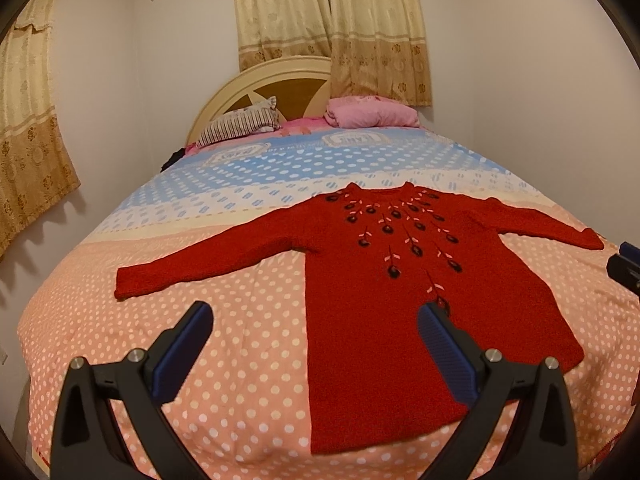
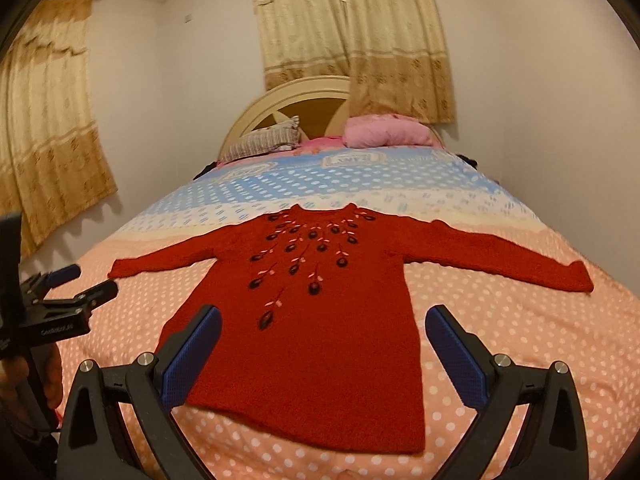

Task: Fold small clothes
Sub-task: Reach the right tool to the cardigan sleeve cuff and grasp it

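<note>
A red knitted sweater (image 1: 384,320) (image 2: 320,344) with dark embroidered flowers on the chest lies flat and face up on the bed, both sleeves spread out, hem toward me. My left gripper (image 1: 316,312) hovers open above the hem's left part, nothing between its blue pads. My right gripper (image 2: 324,318) hovers open over the hem's middle, also holding nothing. The left gripper (image 2: 86,280) shows at the left edge of the right wrist view, held by a hand. A bit of the right gripper (image 1: 626,264) shows at the right edge of the left wrist view.
The bed (image 1: 224,320) has a pink and blue polka-dot cover. A striped pillow (image 1: 240,124) and a pink pillow (image 1: 372,114) lie by the headboard (image 1: 256,80). Curtains (image 1: 332,20) hang behind and at the left. Walls stand close on both sides.
</note>
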The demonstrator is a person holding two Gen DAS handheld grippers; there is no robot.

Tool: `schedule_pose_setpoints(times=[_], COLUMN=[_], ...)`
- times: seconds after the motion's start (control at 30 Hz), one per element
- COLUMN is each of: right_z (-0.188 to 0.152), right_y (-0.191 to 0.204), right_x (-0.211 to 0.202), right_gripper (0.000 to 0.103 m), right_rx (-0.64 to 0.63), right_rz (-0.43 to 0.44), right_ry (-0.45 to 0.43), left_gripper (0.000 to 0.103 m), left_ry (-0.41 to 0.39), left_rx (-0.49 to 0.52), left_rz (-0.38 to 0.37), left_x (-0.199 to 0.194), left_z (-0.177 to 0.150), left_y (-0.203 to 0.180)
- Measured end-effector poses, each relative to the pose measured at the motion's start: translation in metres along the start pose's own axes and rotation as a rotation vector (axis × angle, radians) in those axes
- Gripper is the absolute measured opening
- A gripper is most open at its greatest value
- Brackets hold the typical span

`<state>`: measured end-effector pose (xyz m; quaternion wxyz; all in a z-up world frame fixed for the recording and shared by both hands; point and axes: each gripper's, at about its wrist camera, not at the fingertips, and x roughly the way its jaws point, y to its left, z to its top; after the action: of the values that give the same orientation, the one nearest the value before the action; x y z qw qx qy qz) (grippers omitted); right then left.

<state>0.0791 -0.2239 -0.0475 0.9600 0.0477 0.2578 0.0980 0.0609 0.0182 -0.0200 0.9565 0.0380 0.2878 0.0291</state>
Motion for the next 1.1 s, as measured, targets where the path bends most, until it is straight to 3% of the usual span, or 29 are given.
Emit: schedule_pose_setpoints(times=[0.17, 0.3, 0.47, 0.7, 1.1], right_z=[0.009, 0.014, 0.018, 0.024, 0.025], right_y=[-0.031, -0.067, -0.118, -0.198, -0.329], right_x=[0.029, 0.053, 0.078, 0.100, 0.112], right_gripper=[0.102, 0.102, 0.102, 0.102, 0.102], right_rx=[-0.011, 0.046, 0.092, 0.213, 0.402], right_rz=[-0.090, -0.091, -0.156, -0.264, -0.431], right_ry=[0.066, 0.137, 0.179, 0.205, 0.227], left_gripper=[0.103, 0.103, 0.103, 0.103, 0.103], left_ry=[0.039, 0.089, 0.142, 0.202, 0.206], left_rx=[0.000, -0.003, 0.020, 0.033, 0.069], left_rz=[-0.026, -0.058, -0.070, -0.069, -0.008], left_x=[0.031, 0.058, 0.095, 0.146, 0.197], left_z=[0.012, 0.017, 0.018, 0.025, 0.035], left_y=[-0.005, -0.011, -0.024, -0.039, -0.040])
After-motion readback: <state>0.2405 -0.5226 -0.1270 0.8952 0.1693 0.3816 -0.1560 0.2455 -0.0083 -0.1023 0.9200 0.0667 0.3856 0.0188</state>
